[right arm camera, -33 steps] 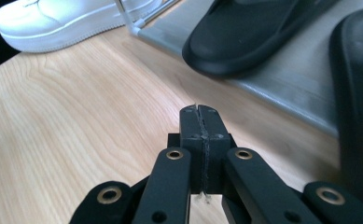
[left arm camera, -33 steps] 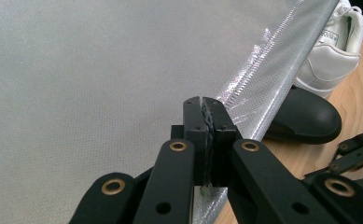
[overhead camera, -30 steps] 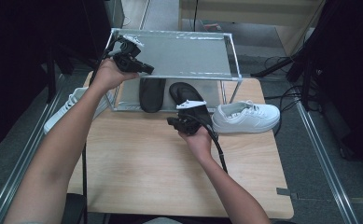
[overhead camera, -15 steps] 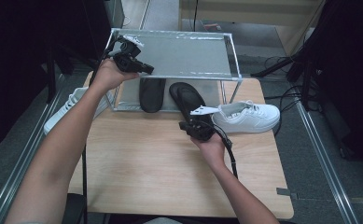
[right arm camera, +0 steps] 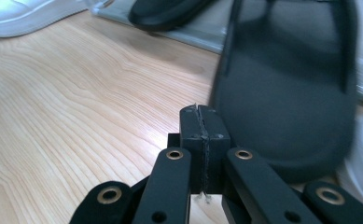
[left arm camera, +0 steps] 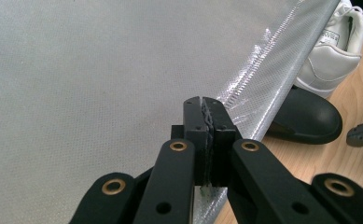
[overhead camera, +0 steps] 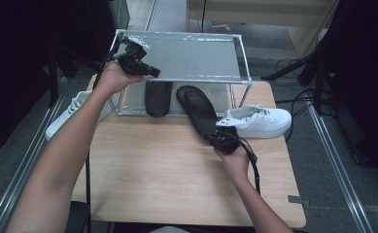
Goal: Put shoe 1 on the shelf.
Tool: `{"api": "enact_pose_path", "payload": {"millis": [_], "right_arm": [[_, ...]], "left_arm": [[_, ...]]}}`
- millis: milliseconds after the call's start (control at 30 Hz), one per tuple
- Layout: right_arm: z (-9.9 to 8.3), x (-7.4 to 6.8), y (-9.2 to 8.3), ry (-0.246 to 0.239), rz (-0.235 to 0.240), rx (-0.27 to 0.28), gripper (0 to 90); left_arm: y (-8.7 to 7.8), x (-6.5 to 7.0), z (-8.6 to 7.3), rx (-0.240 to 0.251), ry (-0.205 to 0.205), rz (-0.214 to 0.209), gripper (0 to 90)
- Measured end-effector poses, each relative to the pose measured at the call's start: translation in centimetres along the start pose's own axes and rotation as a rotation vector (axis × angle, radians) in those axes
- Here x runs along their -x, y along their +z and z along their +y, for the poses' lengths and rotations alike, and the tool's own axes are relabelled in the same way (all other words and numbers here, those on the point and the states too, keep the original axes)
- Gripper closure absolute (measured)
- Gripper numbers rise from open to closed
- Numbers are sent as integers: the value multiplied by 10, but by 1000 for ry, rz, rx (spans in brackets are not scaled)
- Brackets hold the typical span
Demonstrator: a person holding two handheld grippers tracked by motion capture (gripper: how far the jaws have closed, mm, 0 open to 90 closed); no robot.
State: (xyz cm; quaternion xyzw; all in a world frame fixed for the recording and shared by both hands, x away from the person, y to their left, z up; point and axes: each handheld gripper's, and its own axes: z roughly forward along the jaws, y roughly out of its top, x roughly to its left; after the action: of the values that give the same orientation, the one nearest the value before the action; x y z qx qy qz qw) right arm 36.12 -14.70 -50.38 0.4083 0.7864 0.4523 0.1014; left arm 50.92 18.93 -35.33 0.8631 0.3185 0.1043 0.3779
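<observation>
High view looks down on the table [overhead camera: 152, 170]; gripper views sit close above it.

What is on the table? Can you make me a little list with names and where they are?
table: light wood
rack: silver frame with grey mesh top, at the back of the table
left tool: shut, over the rack's left side
right tool: shut, by the heel of the black slipper
black slipper: angled out from under the rack
second black slipper: under the rack
white sneaker: right of the rack
other white sneaker: left of the rack
</observation>
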Motion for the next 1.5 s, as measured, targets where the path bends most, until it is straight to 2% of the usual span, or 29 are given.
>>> {"api": "enact_pose_path", "payload": {"millis": [167,633,967,1200,1500], "right_arm": [[-5,6,-9,-10,-27,25,900],[-16,19,-14,-25,-100,-44,900],[-20,27,-8,-17,-118,-54,900],[-15,28,-2,-2,-119,-48,900],[-4,26,10,-7,-115,-46,900]], "left_arm": [[0,0,0,1,1,-5,898],[0,0,0,2,13,-1,898],[0,-1,-1,7,3,-8,897],[0,-1,-1,7,2,-9,897],[0,-1,-1,7,0,-10,898]]}}
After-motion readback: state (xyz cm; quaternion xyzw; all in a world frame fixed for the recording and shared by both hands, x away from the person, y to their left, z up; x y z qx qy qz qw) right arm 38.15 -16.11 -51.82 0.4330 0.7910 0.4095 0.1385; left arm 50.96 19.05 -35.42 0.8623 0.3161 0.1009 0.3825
